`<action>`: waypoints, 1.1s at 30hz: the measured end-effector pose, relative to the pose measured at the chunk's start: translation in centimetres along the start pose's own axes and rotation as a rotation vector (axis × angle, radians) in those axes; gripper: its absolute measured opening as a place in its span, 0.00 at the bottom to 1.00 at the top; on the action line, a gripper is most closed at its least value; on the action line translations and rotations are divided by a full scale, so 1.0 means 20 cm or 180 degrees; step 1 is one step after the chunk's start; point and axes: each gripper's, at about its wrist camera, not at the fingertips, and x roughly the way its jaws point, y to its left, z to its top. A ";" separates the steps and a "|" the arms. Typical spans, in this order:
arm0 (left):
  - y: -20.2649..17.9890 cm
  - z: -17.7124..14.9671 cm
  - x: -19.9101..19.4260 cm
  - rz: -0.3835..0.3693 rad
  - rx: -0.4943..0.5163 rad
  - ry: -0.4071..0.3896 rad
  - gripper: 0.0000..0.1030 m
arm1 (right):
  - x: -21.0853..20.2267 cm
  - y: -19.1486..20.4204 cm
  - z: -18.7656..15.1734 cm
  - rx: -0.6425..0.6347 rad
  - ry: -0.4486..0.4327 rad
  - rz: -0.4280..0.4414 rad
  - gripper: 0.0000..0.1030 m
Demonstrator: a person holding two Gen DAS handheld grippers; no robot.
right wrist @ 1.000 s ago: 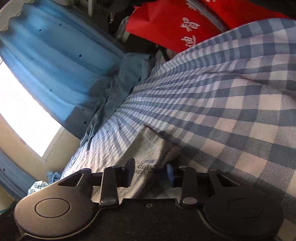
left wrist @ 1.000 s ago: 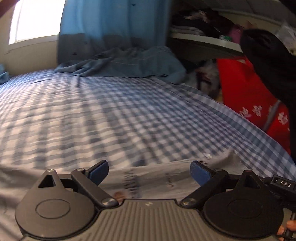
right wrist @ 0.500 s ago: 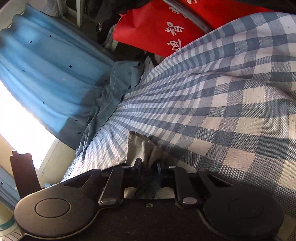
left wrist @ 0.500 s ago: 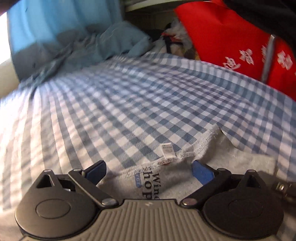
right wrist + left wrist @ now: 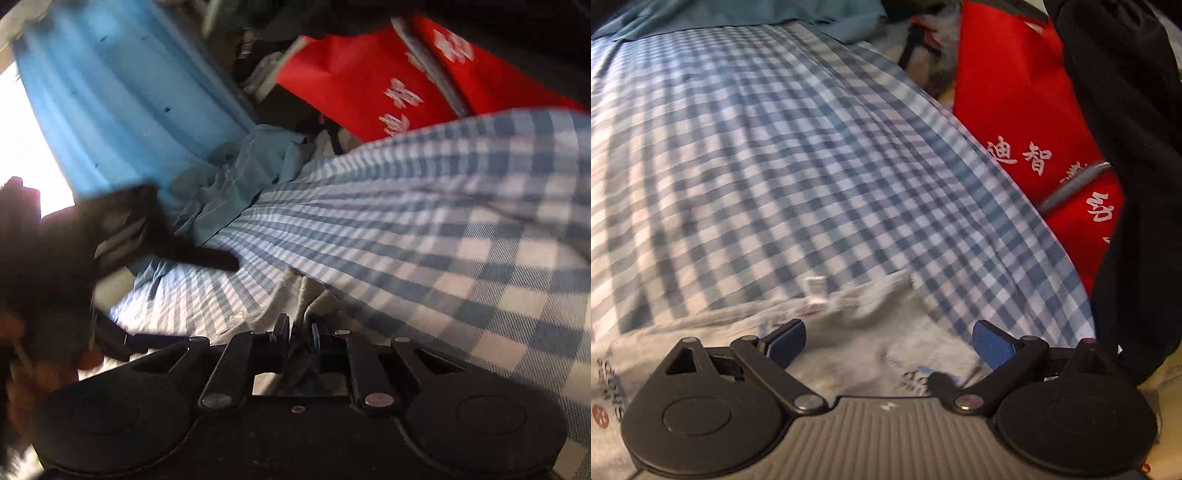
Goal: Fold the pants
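Two grippers: right fingers [image 5: 300,334] closing on pants [image 5: 849,354] edge, left fingers [image 5: 798,338] spread above them.

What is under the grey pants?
The pants lie on the checked sheet, which shows all around them. What is beneath the sheet is covered. The right gripper is closing on a bunched edge of the pants.

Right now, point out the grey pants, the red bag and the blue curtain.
grey pants [image 5: 849,354]: left wrist view, on the cloth between the open fingers.
red bag [image 5: 1008,110]: left wrist view, on its plain upper face.
blue curtain [image 5: 122,99]: right wrist view, on its middle folds.
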 end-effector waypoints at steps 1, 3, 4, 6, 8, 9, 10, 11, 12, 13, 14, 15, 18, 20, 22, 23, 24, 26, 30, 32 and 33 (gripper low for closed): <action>0.00 0.02 0.00 -0.0019 -0.0037 0.0030 0.94 | 0.00 0.03 0.00 -0.0141 -0.0009 -0.0027 0.09; 0.01 0.06 0.01 -0.0123 -0.0215 0.0081 0.94 | 0.00 0.10 0.01 -0.0421 -0.0025 -0.0058 0.07; 0.02 0.09 0.02 -0.0191 -0.0316 0.0121 0.94 | 0.01 0.12 0.01 -0.0556 -0.0030 -0.0084 0.06; 0.06 0.11 0.04 -0.0354 -0.0458 0.0249 0.93 | 0.01 0.19 0.00 -0.0907 -0.0043 -0.0180 0.05; 0.09 0.12 0.04 -0.0461 -0.0519 0.0345 0.91 | 0.01 0.27 -0.02 -0.1336 -0.0082 -0.0253 0.05; 0.11 0.12 0.04 -0.0510 -0.0518 0.0373 0.91 | 0.01 0.31 -0.03 -0.1563 -0.0107 -0.0284 0.04; 0.12 0.12 0.04 -0.0554 -0.0512 0.0405 0.91 | 0.01 0.34 -0.05 -0.1762 -0.0122 -0.0300 0.04; 0.13 0.12 0.04 -0.0583 -0.0514 0.0440 0.91 | 0.01 0.38 -0.07 -0.1940 -0.0125 -0.0312 0.04; 0.14 0.12 0.04 -0.0591 -0.0516 0.0471 0.91 | 0.02 0.41 -0.09 -0.2125 -0.0118 -0.0322 0.04; 0.15 0.11 0.05 -0.0584 -0.0510 0.0494 0.91 | 0.03 0.44 -0.12 -0.2313 -0.0110 -0.0334 0.04; 0.15 0.11 0.05 -0.0574 -0.0492 0.0508 0.91 | 0.04 0.47 -0.15 -0.2497 -0.0107 -0.0344 0.04; 0.15 0.10 0.05 -0.0574 -0.0462 0.0524 0.91 | 0.04 0.50 -0.17 -0.2645 -0.0101 -0.0348 0.04; 0.16 0.08 0.07 -0.0582 -0.0401 0.0562 0.84 | 0.05 0.55 -0.23 -0.2910 -0.0099 -0.0330 0.04; 0.16 0.07 0.09 -0.0575 -0.0380 0.0570 0.71 | 0.05 0.56 -0.24 -0.2963 -0.0092 -0.0314 0.04; 0.17 0.06 0.09 -0.0552 -0.0408 0.0520 0.62 | 0.04 0.58 -0.24 -0.2981 -0.0088 -0.0312 0.03; 0.17 0.06 0.09 -0.0544 -0.0432 0.0474 0.50 | 0.05 0.57 -0.25 -0.2980 -0.0086 -0.0316 0.03; 0.18 0.06 0.09 -0.0549 -0.0458 0.0433 0.44 | 0.05 0.57 -0.25 -0.2969 -0.0083 -0.0316 0.03; 0.20 0.05 0.08 -0.0556 -0.0523 0.0356 0.25 | 0.03 0.57 -0.25 -0.2958 -0.0081 -0.0319 0.03; 0.21 0.04 0.04 -0.0508 -0.0564 0.0166 0.08 | 0.03 0.58 -0.26 -0.3002 -0.0116 -0.0342 0.03; 0.22 0.03 0.01 -0.0527 -0.0630 0.0095 0.07 | 0.02 0.58 -0.26 -0.3026 -0.0146 -0.0346 0.03; 0.23 0.02 -0.01 -0.0549 -0.0685 0.0052 0.07 | 0.01 0.59 -0.27 -0.3042 -0.0160 -0.0345 0.03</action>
